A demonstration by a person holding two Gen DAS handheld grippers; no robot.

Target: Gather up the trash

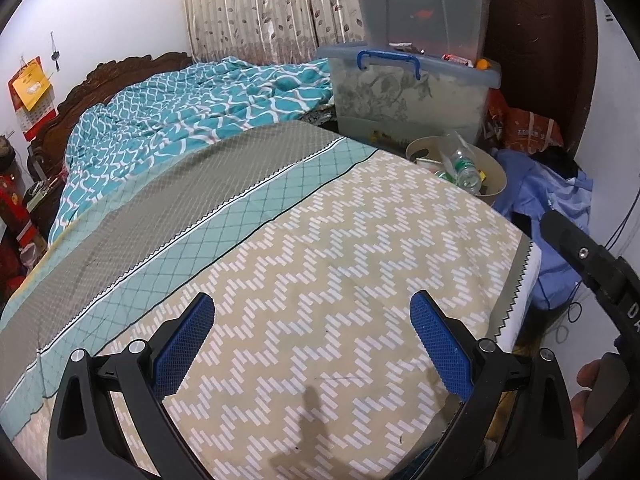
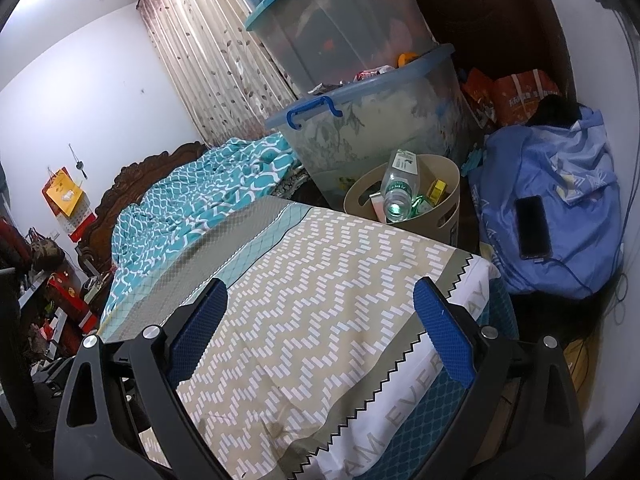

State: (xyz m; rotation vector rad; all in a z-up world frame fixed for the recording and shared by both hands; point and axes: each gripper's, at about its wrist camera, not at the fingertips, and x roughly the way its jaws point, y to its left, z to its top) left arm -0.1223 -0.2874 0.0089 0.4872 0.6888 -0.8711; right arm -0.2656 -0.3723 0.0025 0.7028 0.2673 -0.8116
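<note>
A beige bin [image 2: 440,216] stands on the floor at the bed's far corner, also in the left wrist view [image 1: 494,174]. It holds a clear plastic bottle [image 2: 398,190], a yellow box [image 2: 436,190] and other small trash; the bottle also shows in the left wrist view [image 1: 464,162]. My left gripper [image 1: 312,336] is open and empty above the zigzag-patterned bedspread [image 1: 320,264]. My right gripper [image 2: 320,320] is open and empty above the same bedspread [image 2: 312,288], near the bed's corner.
Stacked clear storage boxes [image 2: 372,120] stand behind the bin. A blue cloth bundle [image 2: 560,216] with a black phone [image 2: 532,232] on it lies right of the bin. A teal quilt [image 1: 180,112] is bunched at the headboard. Orange bags [image 2: 516,96] sit by the dark door.
</note>
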